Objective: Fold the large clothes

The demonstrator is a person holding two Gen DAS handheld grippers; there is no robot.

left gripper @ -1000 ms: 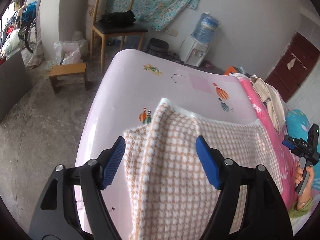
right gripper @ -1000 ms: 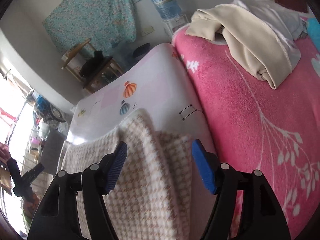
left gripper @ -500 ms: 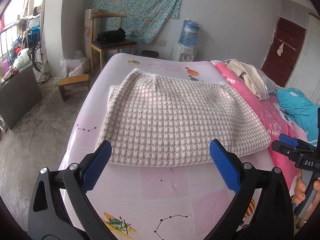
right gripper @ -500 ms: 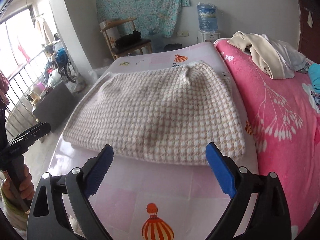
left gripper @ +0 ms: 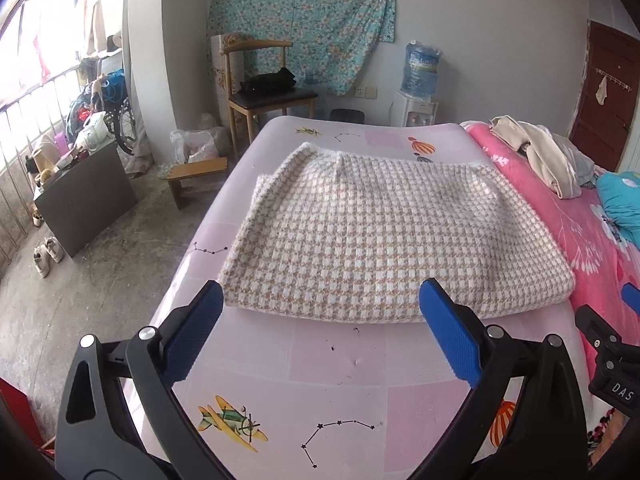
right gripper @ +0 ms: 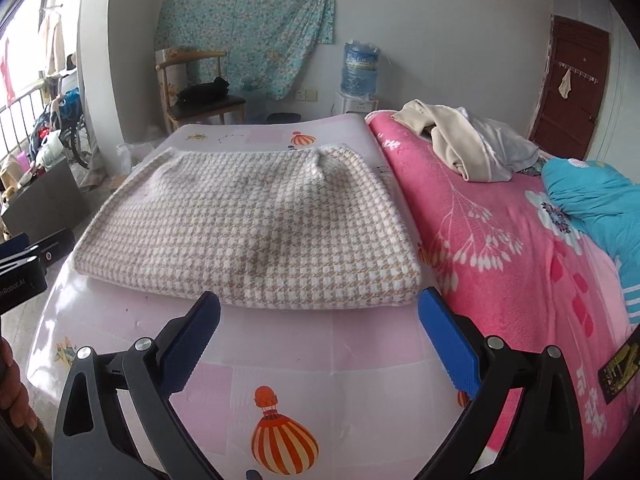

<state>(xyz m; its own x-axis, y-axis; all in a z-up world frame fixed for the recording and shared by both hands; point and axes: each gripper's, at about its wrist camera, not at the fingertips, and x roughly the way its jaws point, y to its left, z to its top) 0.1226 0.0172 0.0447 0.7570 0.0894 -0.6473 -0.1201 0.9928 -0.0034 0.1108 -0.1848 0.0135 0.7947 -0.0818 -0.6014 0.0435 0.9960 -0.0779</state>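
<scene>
The folded checked sweater (left gripper: 384, 236) lies flat on the pink sheet (left gripper: 340, 364) of the bed, its near folded edge straight. A bare strip of sheet lies in front of that edge. The left gripper (left gripper: 320, 332) and the right gripper (right gripper: 320, 336) hang over this strip, fingers spread wide after just opening, nothing between them. Right of the sweater lies a pink blanket (right gripper: 500, 248) with a heap of clothes (right gripper: 460, 140).
</scene>
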